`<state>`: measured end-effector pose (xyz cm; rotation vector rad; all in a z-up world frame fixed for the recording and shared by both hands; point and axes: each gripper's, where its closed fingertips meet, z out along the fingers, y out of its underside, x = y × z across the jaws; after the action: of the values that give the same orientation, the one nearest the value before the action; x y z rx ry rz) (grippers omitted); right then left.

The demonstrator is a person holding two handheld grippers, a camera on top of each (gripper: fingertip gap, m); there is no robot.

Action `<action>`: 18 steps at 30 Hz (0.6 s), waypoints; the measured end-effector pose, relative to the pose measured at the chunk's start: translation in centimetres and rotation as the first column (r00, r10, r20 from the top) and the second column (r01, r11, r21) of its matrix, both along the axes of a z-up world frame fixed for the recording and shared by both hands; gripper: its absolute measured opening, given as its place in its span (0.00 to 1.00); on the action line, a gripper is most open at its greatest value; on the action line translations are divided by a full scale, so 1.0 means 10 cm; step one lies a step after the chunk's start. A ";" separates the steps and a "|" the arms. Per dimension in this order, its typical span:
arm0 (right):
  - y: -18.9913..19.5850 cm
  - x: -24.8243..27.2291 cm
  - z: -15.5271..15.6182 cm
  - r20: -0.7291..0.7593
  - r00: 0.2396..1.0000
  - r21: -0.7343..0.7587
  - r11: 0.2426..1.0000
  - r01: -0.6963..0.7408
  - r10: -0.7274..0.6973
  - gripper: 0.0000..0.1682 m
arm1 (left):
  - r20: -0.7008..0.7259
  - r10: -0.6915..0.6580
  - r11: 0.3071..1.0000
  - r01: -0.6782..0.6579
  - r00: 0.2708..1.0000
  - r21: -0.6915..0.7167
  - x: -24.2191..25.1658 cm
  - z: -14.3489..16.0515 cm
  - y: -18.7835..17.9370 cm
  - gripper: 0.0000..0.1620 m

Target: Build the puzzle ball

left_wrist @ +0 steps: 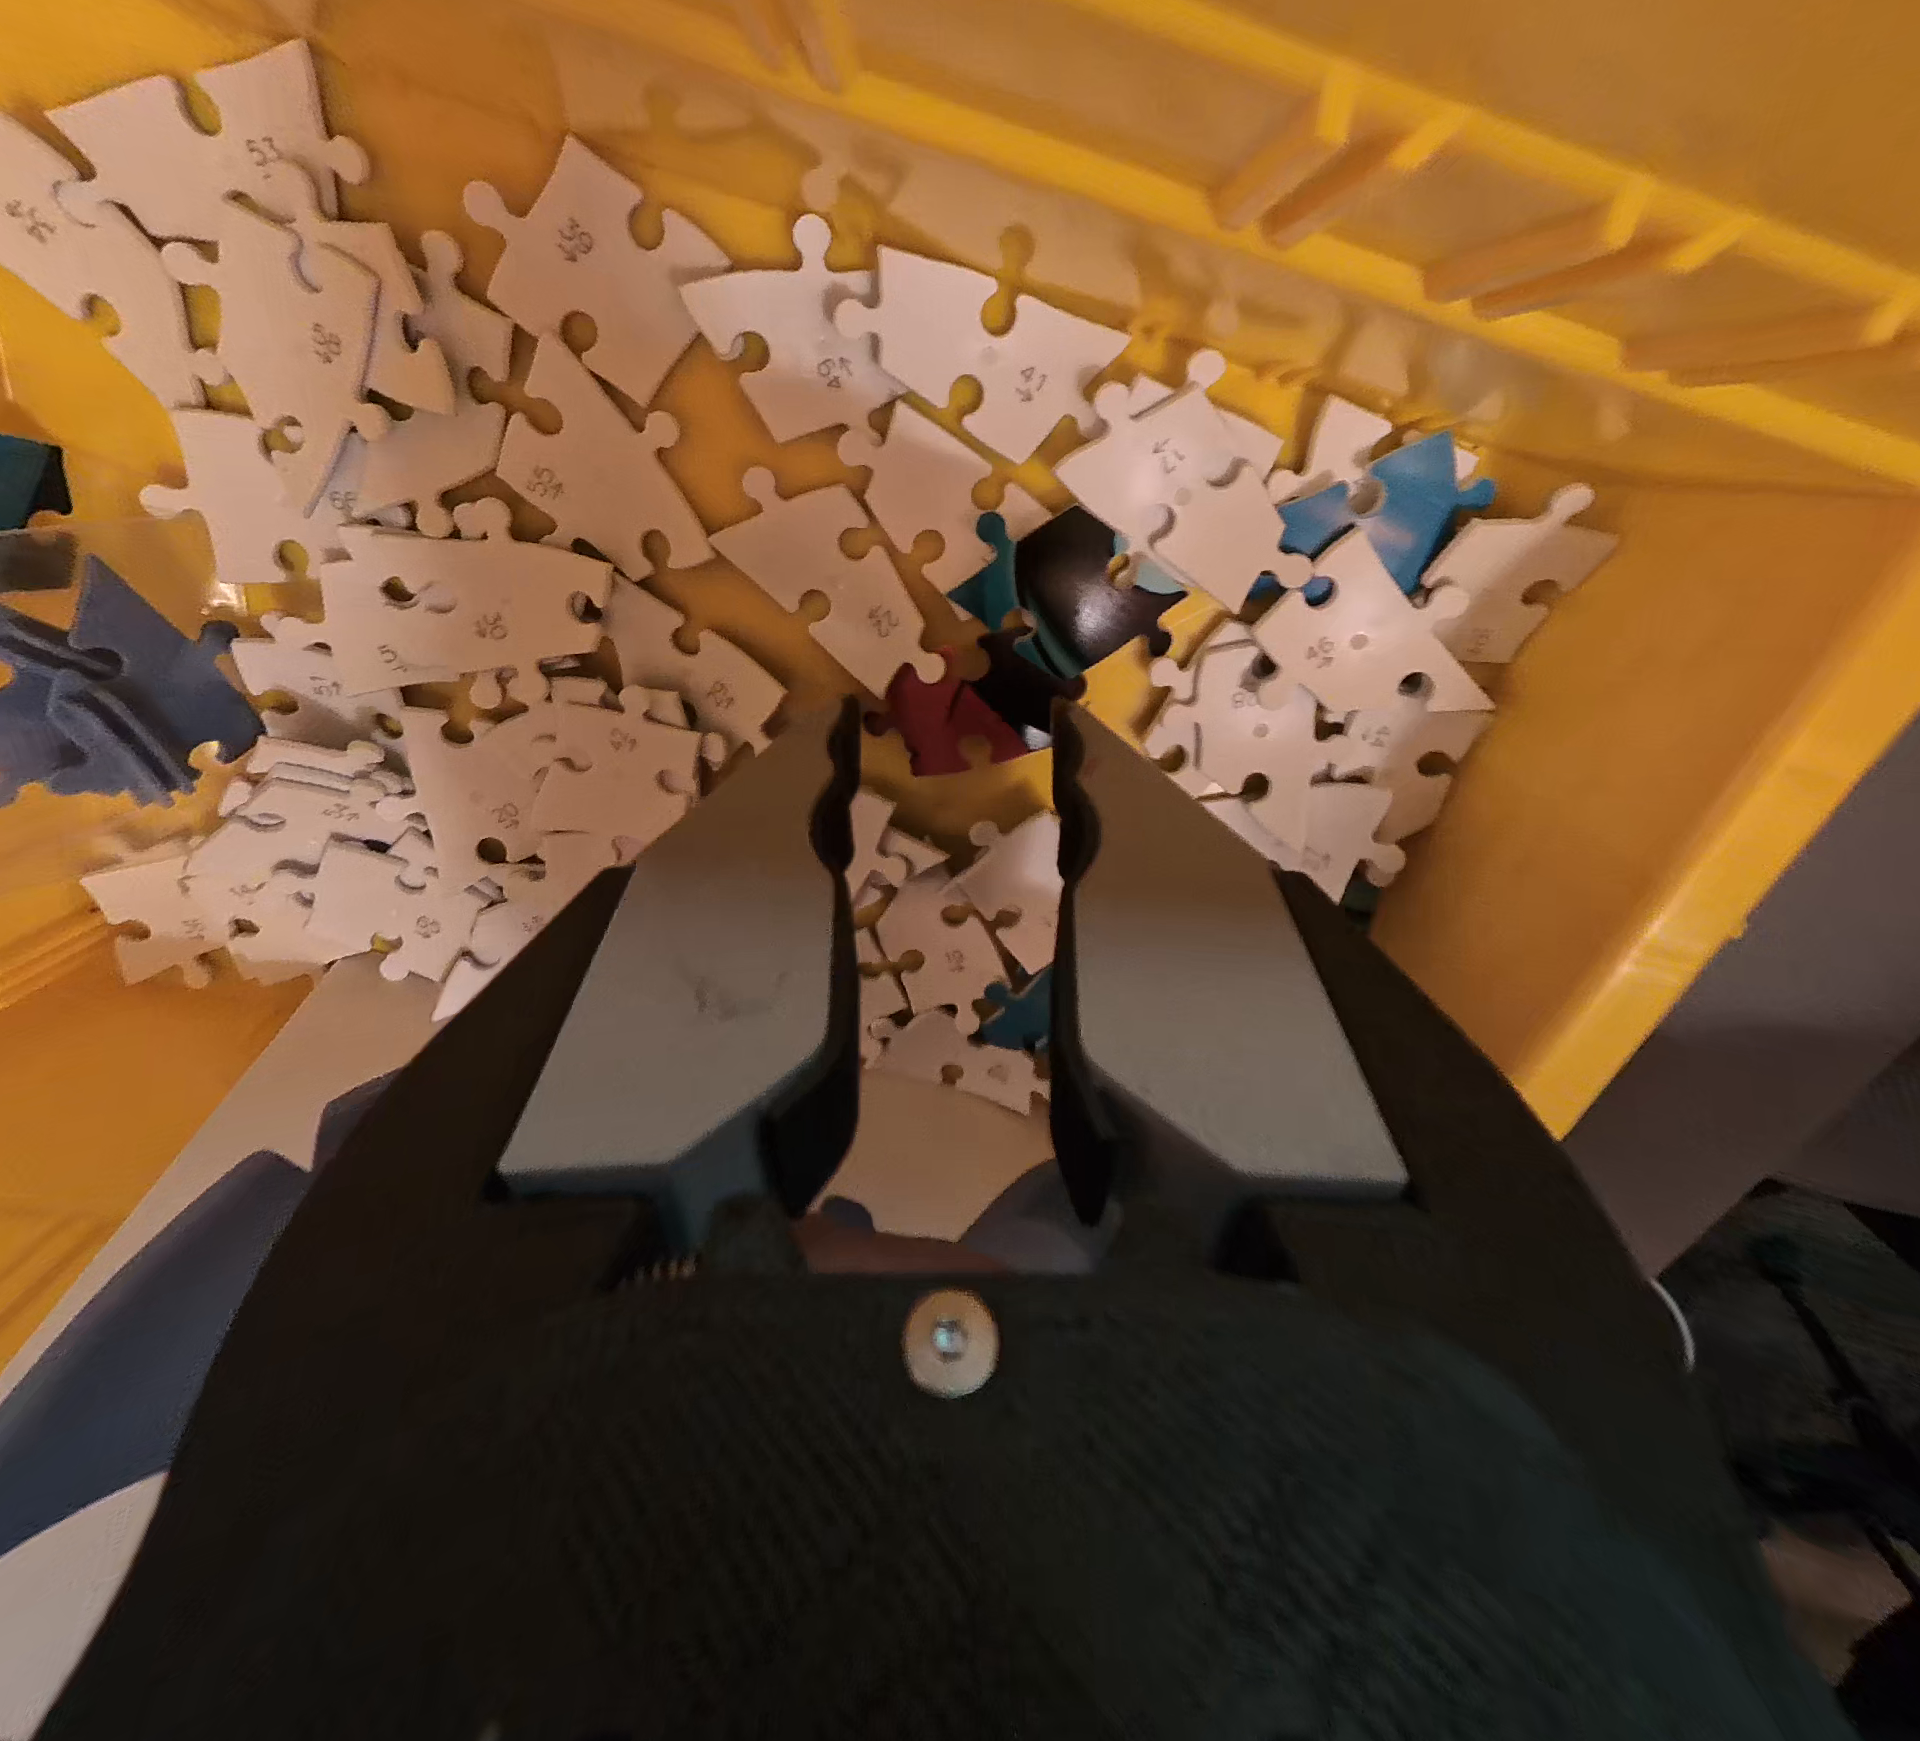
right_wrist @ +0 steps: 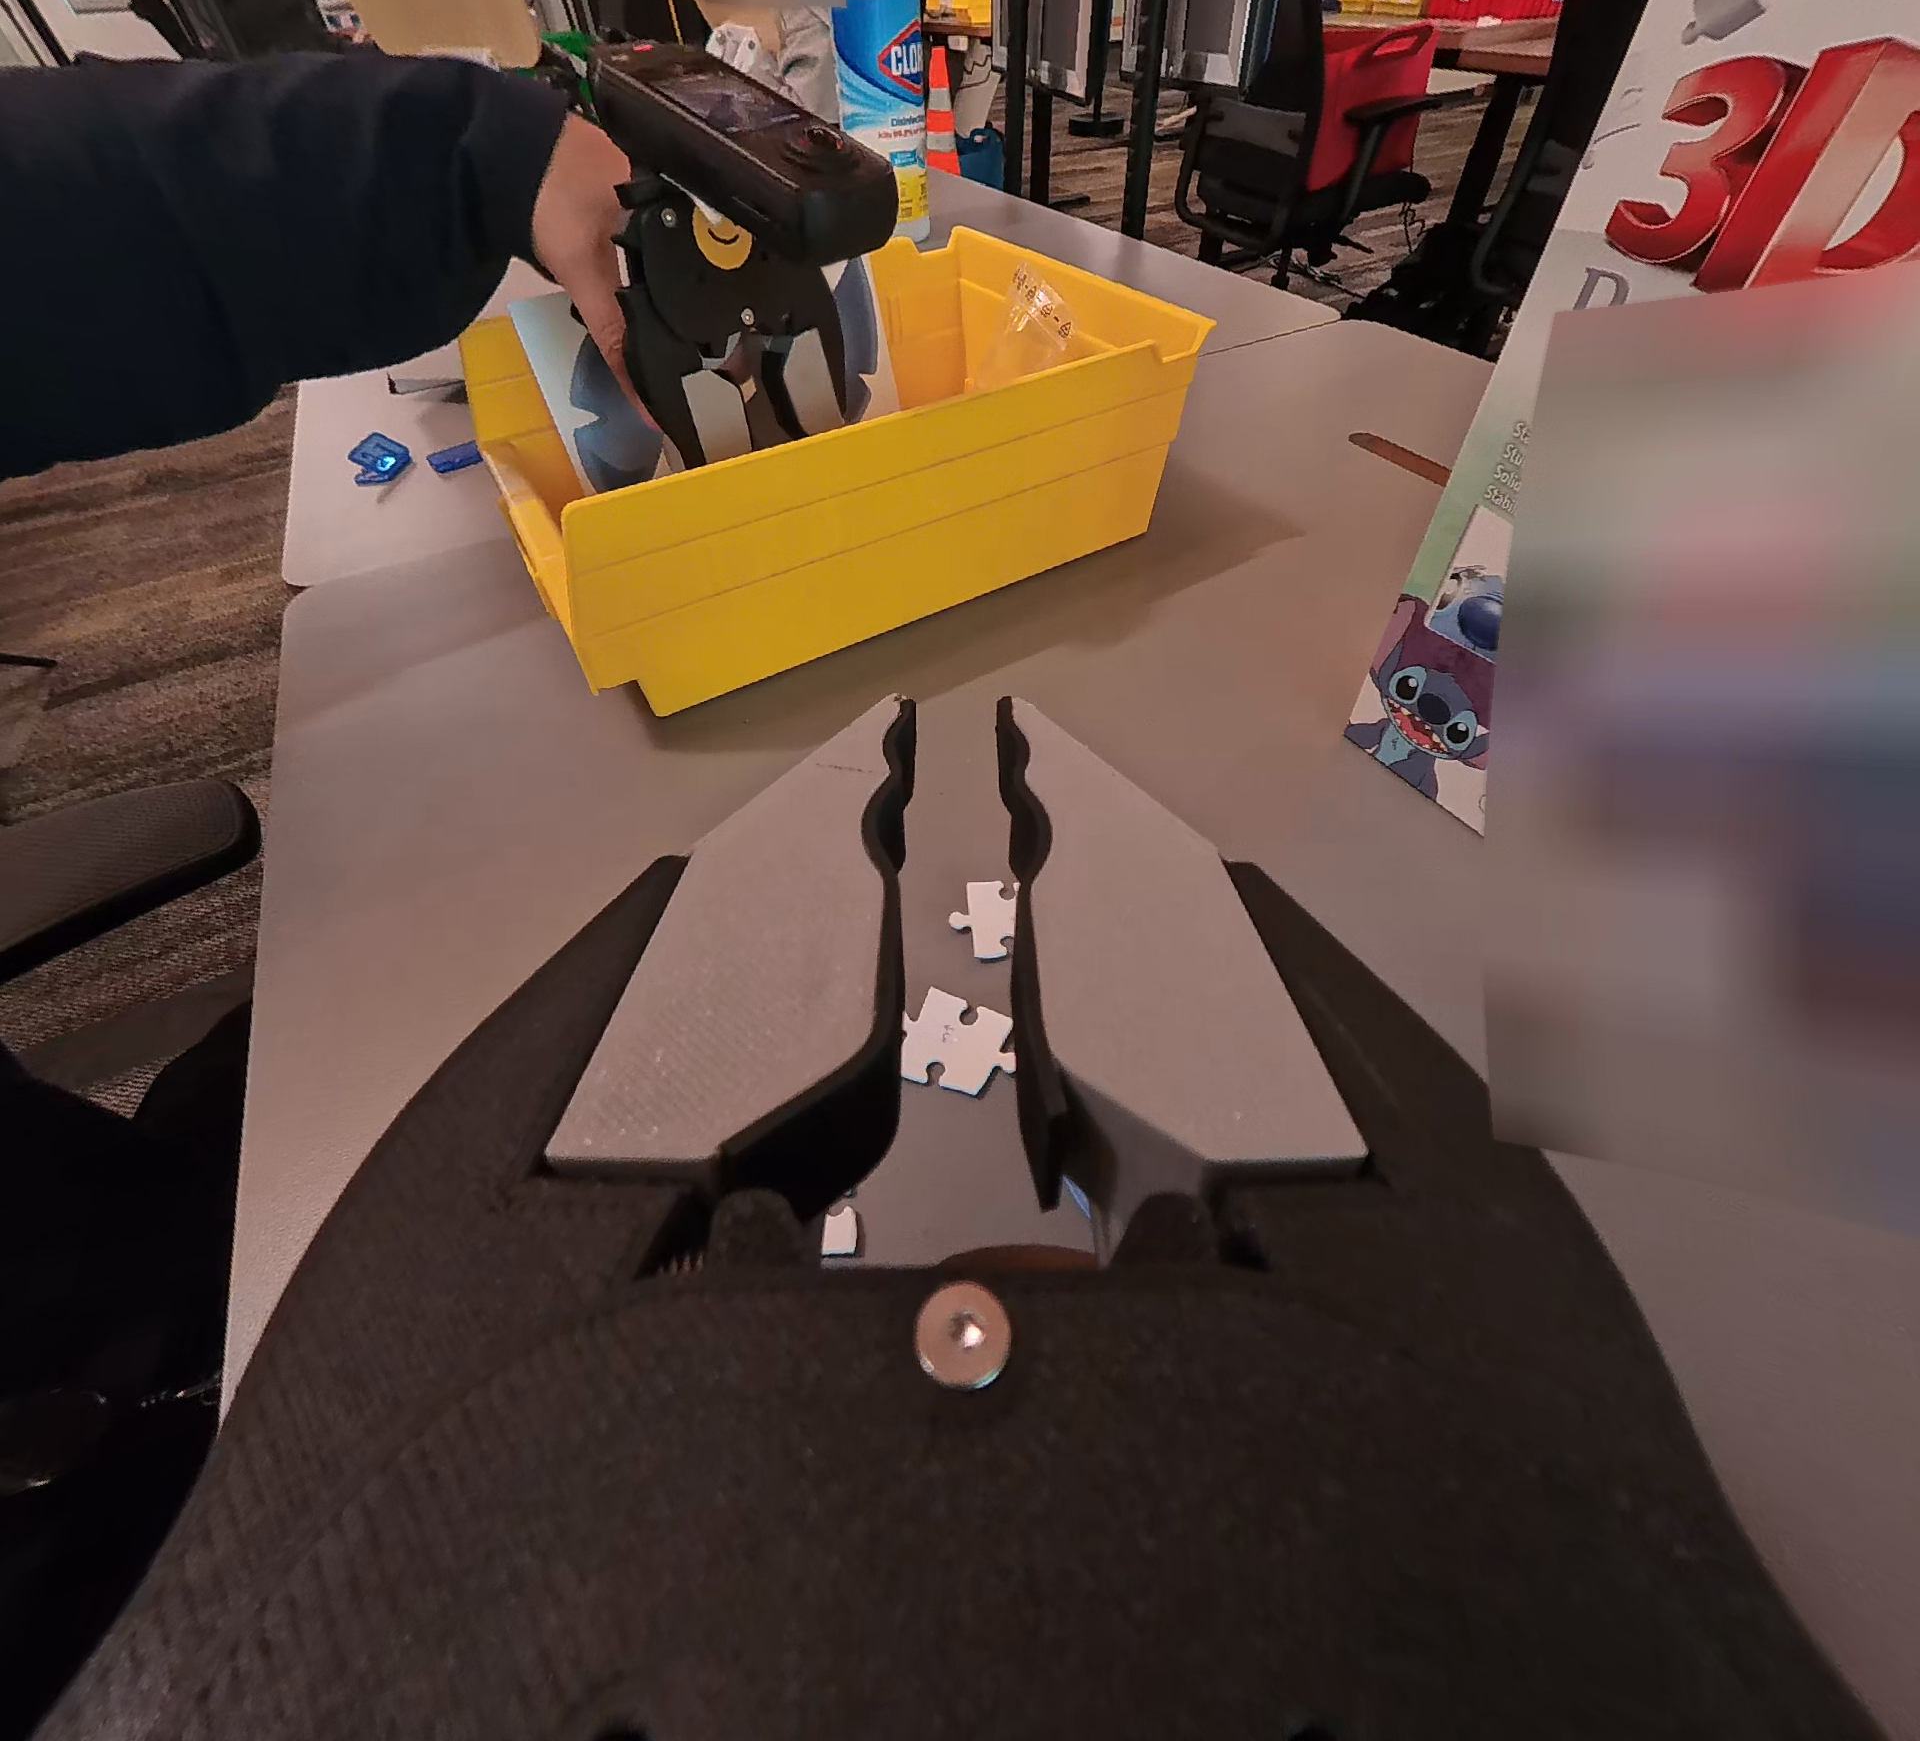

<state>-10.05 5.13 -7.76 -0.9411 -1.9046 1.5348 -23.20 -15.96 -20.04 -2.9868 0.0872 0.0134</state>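
Left wrist view: my left gripper is down inside the yellow bin, jaws parted and holding nothing. Below them lies the heap of puzzle pieces, most showing their white numbered backs. Right at the jaw tips a dark red piece lies face up, with a glossy black piece just beyond it and a blue piece farther toward the bin's corner. I judge this to be the picking step: choosing the next piece from the bin. The next move calls for lowering onto a single piece edge, probably the red one, and closing without catching its neighbours.

Right wrist view: my right gripper hovers over the grey worktop on the near side of the bin, jaws apart and empty. Two white pieces lie on the worktop beneath the jaws, well apart from the bin. The puzzle box stands to the bin's right. No ball is started yet, as far as I can see.
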 end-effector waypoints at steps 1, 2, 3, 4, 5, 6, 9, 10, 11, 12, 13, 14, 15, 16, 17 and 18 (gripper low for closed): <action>0.00 0.00 0.00 -0.001 1.000 0.000 1.000 -0.001 0.001 0.07 | 0.001 0.003 1.000 -0.003 1.000 0.006 0.00 0.00 0.00 0.22; 0.00 0.00 0.00 -0.001 1.000 0.000 1.000 -0.001 0.001 0.07 | 0.000 0.004 1.000 -0.004 1.000 0.010 0.00 0.00 0.00 0.22; -0.01 0.00 0.00 -0.002 1.000 0.000 1.000 -0.002 0.002 0.07 | -0.002 0.003 1.000 -0.003 1.000 0.014 0.01 0.00 0.00 0.21; -0.01 0.01 0.01 -0.003 1.000 0.000 1.000 -0.002 0.002 0.07 | -0.005 0.002 1.000 -0.002 1.000 0.018 0.01 0.00 0.00 0.21; -0.01 0.01 0.01 -0.003 1.000 0.000 1.000 -0.002 0.002 0.07 | -0.004 0.003 1.000 -0.002 1.000 0.022 0.01 0.00 0.01 0.21; -0.01 0.01 0.01 -0.003 1.000 0.000 1.000 -0.002 0.002 0.07 | 0.000 0.006 1.000 -0.006 1.000 0.029 0.02 0.00 0.01 0.21; -0.01 0.01 0.01 -0.003 1.000 0.000 1.000 -0.002 0.002 0.07 | 0.003 0.012 0.998 -0.012 1.000 0.059 0.05 0.00 0.04 0.21; -0.01 0.01 0.01 -0.003 1.000 0.000 1.000 -0.003 0.003 0.07 | 0.003 0.010 0.998 -0.010 1.000 0.069 0.06 0.00 0.05 0.21; -0.01 0.01 0.01 -0.003 1.000 0.000 1.000 -0.003 0.003 0.07 | 0.004 0.009 0.997 -0.010 1.000 0.076 0.07 0.00 0.06 0.21; -0.01 0.01 0.01 -0.004 1.000 0.001 1.000 -0.003 0.003 0.07 | 0.001 0.010 0.997 -0.010 1.000 0.078 0.08 0.00 0.06 0.21; -0.01 0.01 0.00 -0.003 1.000 0.001 1.000 -0.003 0.003 0.07 | -0.001 0.010 0.997 -0.010 1.000 0.078 0.08 0.00 0.06 0.21; -0.01 0.01 0.00 -0.002 1.000 0.002 1.000 -0.004 0.004 0.07 | 0.001 0.008 0.997 -0.008 1.000 0.077 0.08 0.00 0.06 0.21; -0.01 0.01 0.00 -0.001 1.000 0.002 1.000 -0.003 0.003 0.07 | 0.001 0.002 0.997 -0.002 1.000 0.076 0.08 0.00 0.06 0.21; -0.01 0.00 0.00 -0.002 1.000 0.003 1.000 -0.002 0.002 0.07 | 0.001 -0.004 0.997 0.004 1.000 0.073 0.08 0.00 0.06 0.21; -0.01 0.01 0.00 -0.003 1.000 0.002 1.000 -0.001 0.001 0.07 | -0.001 -0.007 0.998 0.007 1.000 0.068 0.08 0.00 0.05 0.21; -0.01 0.00 0.00 -0.003 1.000 0.000 1.000 -0.001 0.001 0.07 | -0.005 -0.013 0.998 0.013 1.000 0.063 0.08 0.00 0.05 0.21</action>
<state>-10.01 5.07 -7.71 -0.9378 -1.9025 1.5363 -22.44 -15.46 -20.02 -2.9231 0.1043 0.0207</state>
